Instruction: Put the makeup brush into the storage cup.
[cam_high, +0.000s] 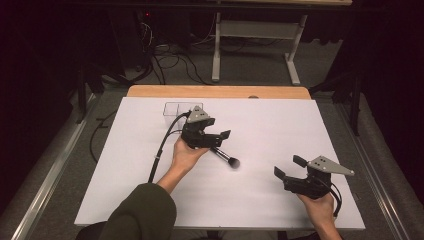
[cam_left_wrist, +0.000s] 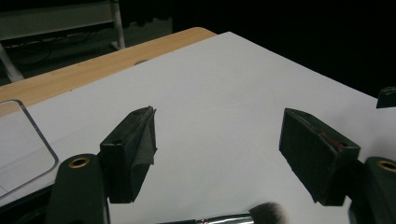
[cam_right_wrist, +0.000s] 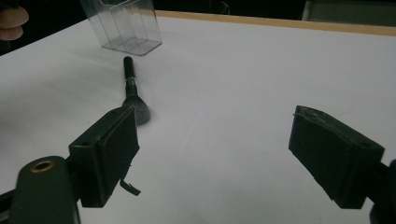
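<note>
The white table sheet (cam_high: 260, 130) is being lit brightly and evenly from above, while surroundings beyond the left gripper (cam_high: 212, 134) are being left dark and grainy.

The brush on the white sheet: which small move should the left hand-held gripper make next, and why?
Probably lower the left hand-held gripper over the brush handle and close. Its jaws stand open with nothing between them, and the brush lies flat on the sheet just below them.

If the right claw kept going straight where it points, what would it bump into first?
Probably the makeup brush. It lies on the white table ahead of the open right claw, a little toward one jaw, so the claw might just skim past it. The clear plastic box stands farther back.
</note>
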